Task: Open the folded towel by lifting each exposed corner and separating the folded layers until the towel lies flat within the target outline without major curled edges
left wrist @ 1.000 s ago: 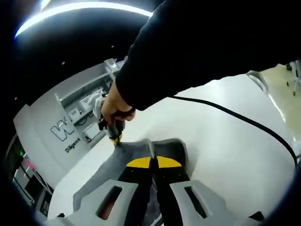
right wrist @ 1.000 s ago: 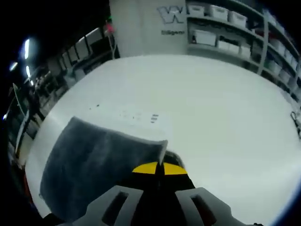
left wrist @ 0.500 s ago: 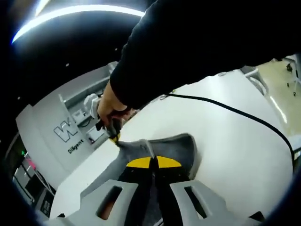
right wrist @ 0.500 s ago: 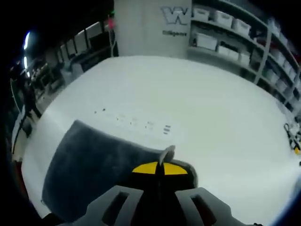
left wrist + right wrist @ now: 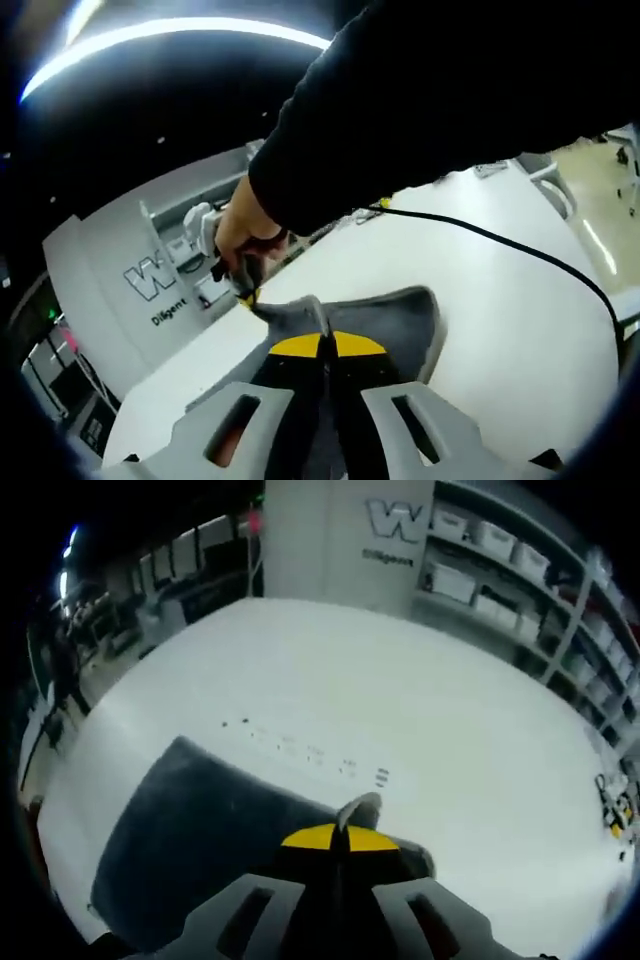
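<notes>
**Two corners pinched, towel mid-spread**

Both tools are at work on the grey towel (image 5: 190, 850); it lies across the lower left of the right gripper view, partly on the white surface (image 5: 400, 700) and rising at its near edge into the jaws. The right hand-held gripper (image 5: 338, 838) has its jaws together, clamped on a towel corner whose pale tip pokes up just above the yellow markings at lower centre. In the left gripper view the left hand-held gripper (image 5: 322, 342) is likewise closed on the towel's edge at lower centre, with cloth fanning out to the right toward a curled lip; the other tool, held in a hand (image 5: 240, 230) below a dark sleeve (image 5: 450, 110), grips the cloth just up and left of it. A black cable (image 5: 520, 250) trails over the surface at the right; a grey wall panel with lettering (image 5: 150, 280) stands at the left.

By my reckoning this is the opening-out step: a layer is lifted and being drawn apart, not yet laid flat; faint marks on the surface beyond the towel may be the outline, though I cannot tell. Next calls for pulling the two corners away from each other to tension the cloth; then lowering it evenly so the far edge does not curl.
</notes>
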A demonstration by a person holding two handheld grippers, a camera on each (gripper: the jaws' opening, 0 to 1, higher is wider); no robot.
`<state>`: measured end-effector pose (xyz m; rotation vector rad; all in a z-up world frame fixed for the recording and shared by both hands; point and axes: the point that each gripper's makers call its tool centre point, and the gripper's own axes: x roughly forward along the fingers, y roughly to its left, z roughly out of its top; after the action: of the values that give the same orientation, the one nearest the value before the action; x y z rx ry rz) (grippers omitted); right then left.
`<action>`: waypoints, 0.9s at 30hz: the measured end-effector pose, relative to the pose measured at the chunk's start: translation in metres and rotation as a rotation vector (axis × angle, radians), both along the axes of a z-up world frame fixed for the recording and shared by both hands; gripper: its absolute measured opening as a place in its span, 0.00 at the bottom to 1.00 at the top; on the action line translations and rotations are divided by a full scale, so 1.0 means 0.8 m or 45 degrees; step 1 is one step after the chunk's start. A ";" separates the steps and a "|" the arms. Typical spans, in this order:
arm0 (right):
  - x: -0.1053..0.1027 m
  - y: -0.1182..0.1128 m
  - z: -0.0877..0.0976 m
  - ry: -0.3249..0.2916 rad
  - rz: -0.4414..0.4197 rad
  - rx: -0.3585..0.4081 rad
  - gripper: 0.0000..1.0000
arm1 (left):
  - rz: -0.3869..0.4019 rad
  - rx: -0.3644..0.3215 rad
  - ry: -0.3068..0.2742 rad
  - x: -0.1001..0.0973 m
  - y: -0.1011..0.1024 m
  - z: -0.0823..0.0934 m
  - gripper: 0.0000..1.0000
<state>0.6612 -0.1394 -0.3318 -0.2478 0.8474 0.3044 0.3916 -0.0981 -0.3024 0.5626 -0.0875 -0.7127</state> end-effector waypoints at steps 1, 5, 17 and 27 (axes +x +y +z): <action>0.002 0.004 0.005 -0.003 0.001 0.004 0.00 | 0.007 0.000 -0.003 0.002 0.004 0.002 0.01; 0.008 0.023 0.007 -0.008 0.024 0.003 0.00 | 0.030 -0.005 0.011 0.003 0.026 0.005 0.01; 0.004 0.091 0.018 -0.027 0.097 -0.080 0.00 | 0.151 -0.010 0.050 0.019 0.098 -0.001 0.01; 0.005 0.152 0.024 -0.023 0.179 -0.116 0.00 | 0.188 -0.096 0.120 0.015 0.136 0.003 0.01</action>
<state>0.6650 -0.0176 -0.3126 -0.3957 0.8283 0.3951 0.4040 0.0104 -0.3001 0.4579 0.0150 -0.5886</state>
